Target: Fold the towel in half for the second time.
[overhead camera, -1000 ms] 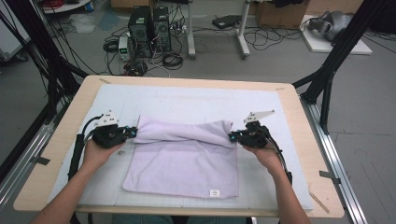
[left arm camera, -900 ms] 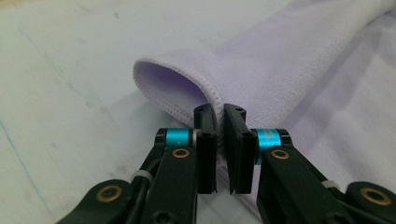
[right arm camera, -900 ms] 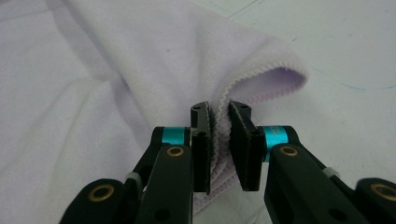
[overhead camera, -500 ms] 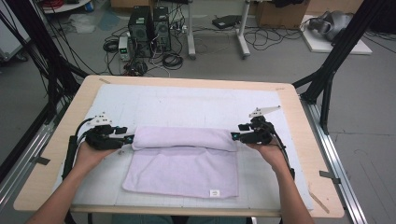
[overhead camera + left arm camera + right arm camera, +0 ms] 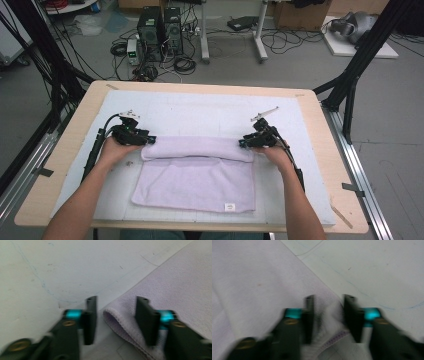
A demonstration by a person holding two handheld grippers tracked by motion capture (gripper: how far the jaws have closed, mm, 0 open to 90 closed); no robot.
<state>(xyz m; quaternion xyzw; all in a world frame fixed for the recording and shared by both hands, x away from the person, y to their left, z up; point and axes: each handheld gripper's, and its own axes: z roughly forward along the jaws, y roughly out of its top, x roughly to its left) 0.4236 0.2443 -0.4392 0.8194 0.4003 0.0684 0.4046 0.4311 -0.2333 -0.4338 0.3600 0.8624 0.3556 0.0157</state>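
Towel (image 5: 195, 175) lying half-rolled, stretched between both grippers

Just closing: left gripper (image 5: 116, 301) apart around the fold; right gripper (image 5: 328, 298) pinching the corner; risks left end slipping out, skewing the roll.

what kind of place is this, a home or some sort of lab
Most likely a robotics or data-recording lab: a wooden table inside a black frame, computer towers with tangled cables on a bare grey floor, and a lilac towel laid out for handling.
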